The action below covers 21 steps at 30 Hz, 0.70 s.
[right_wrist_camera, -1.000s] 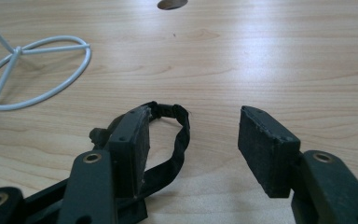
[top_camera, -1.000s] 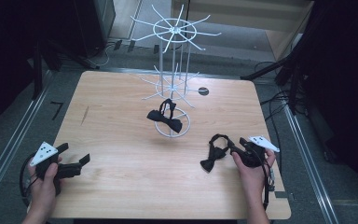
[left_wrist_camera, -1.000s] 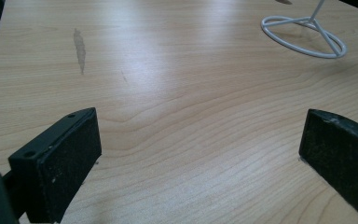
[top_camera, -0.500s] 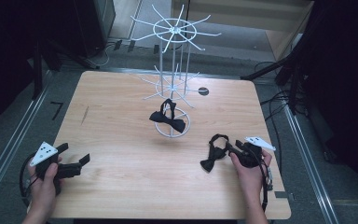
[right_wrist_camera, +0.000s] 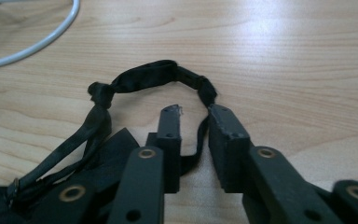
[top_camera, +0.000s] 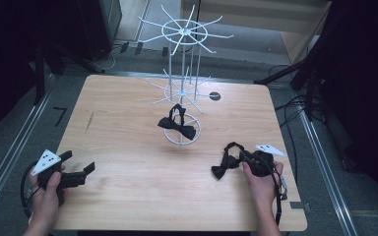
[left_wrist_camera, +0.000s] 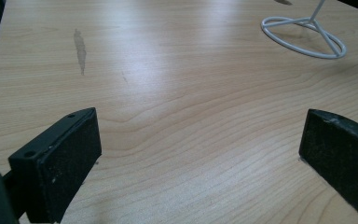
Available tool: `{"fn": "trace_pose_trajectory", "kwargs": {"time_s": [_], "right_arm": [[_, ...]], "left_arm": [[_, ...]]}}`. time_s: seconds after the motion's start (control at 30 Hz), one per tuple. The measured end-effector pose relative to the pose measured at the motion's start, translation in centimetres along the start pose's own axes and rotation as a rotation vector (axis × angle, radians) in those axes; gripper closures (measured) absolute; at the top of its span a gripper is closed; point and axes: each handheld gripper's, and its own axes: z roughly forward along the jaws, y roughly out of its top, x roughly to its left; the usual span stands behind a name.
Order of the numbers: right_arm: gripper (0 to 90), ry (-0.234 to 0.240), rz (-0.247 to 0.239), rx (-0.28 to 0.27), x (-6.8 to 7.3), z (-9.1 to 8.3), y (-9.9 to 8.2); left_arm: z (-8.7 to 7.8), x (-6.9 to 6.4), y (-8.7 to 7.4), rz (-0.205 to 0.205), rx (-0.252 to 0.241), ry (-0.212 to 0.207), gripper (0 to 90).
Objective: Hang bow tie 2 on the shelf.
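Two bow ties [top_camera: 176,124] [top_camera: 225,162], apparently; one stand [top_camera: 182,88].

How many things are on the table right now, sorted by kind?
Black bow ties: 2, one hanging on the stand, one on the table at the right gripper
White wire display stand: 1
Small black disc: 1
Total: 4

White wire rack [top_camera: 182,83] on wooden table [top_camera: 128,147]
A second black bow tie [top_camera: 177,127] hangs over its round base, near a dark spot [top_camera: 215,96].
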Motion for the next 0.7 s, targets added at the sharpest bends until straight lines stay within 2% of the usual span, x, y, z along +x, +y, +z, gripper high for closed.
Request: {"fn": "trace_pose_trajectory", "kwargs": {"time_s": [0.17,0.3,0.47,0.7], "right_arm": [[89.5,0.01,-0.009,0.027,0.2,0.2,-0.1],[90.0,0.02,-0.019,0.021,0.5,0.1,0.0],[90.0,0.018,-0.046,-0.022,1.1,-0.5,0.5],[90.0,0.035,-0.11,-0.111,3.0,-2.2,1.5]], "left_arm": [[0.0,0.0,0.0,-0.001,-0.001,0.0,0.0],[0.0,0.0,0.0,-0.001,-0.001,-0.001,0.0],[0.0,0.0,0.0,0.001,0.0,-0.002,0.0],[0.0,0.0,0.0,0.002,0.001,-0.002,0.0]]}}
